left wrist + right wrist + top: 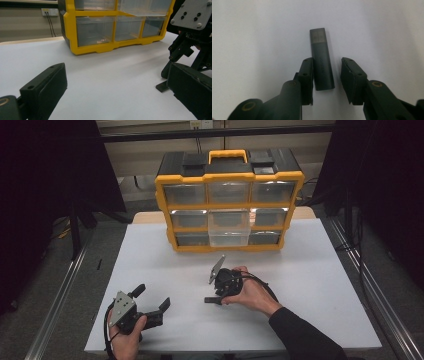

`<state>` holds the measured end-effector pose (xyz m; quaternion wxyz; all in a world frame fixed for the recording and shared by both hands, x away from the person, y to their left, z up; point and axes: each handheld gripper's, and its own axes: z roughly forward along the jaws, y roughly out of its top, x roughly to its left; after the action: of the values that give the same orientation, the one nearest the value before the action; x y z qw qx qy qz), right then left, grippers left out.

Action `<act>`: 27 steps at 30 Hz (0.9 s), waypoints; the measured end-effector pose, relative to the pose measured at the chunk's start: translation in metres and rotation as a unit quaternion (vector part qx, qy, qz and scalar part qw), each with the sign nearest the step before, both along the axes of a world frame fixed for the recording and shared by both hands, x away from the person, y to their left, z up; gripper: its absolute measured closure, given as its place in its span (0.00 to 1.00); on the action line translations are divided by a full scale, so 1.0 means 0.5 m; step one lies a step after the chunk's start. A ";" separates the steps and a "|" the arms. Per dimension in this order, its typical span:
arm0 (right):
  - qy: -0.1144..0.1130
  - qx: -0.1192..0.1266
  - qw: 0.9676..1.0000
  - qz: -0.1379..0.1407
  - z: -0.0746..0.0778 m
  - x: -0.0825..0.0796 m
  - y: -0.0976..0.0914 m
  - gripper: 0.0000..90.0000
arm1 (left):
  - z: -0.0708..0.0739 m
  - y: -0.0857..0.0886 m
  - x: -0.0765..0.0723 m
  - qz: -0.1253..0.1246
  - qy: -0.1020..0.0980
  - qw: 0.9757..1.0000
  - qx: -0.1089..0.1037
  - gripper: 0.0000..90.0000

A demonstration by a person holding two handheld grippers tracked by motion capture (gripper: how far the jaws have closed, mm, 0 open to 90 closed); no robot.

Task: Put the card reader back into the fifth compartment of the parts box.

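A small dark grey flat stick (320,55) lies on the white table (310,285). My right gripper (327,75) points down over it, one jaw on each side of its near end. The left jaw touches the stick's edge, while a gap remains between the right jaw and the stick, so the pads do not clamp it. In the high view the right gripper (216,296) is at the table's middle, with the stick (211,300) under its tips. My left gripper (152,297) rests near the front left, its jaws wide apart and nothing between them (117,85).
A yellow and black drawer organizer (229,205) with clear drawers stands at the back of the table, its middle drawers (228,222) sticking out a little. In the left gripper view it is straight ahead (115,30), with the right gripper (190,42) at the right.
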<state>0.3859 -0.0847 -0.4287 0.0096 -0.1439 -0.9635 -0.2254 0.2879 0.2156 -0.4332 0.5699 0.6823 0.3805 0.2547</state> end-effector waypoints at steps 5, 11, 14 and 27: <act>-0.005 -0.003 1.000 0.000 0.001 0.001 0.000 0.78 | 0.000 0.000 0.000 0.000 0.000 1.000 0.001 0.03; -0.006 -0.001 1.000 -0.001 0.001 0.002 -0.001 0.82 | 0.000 0.000 0.000 -0.001 0.000 1.000 0.000 0.03; -0.005 0.001 1.000 -0.003 0.001 0.002 -0.003 0.82 | 0.001 0.001 0.000 -0.001 -0.002 1.000 0.002 0.03; -0.012 0.040 0.999 -0.018 0.015 -0.003 -0.028 0.82 | 0.002 0.003 -0.001 -0.002 -0.002 1.000 0.005 0.03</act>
<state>0.3845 -0.0985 -0.4214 -0.0006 -0.1578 -0.9510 -0.2658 0.2875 0.2168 -0.4324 0.5679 0.6853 0.3770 0.2563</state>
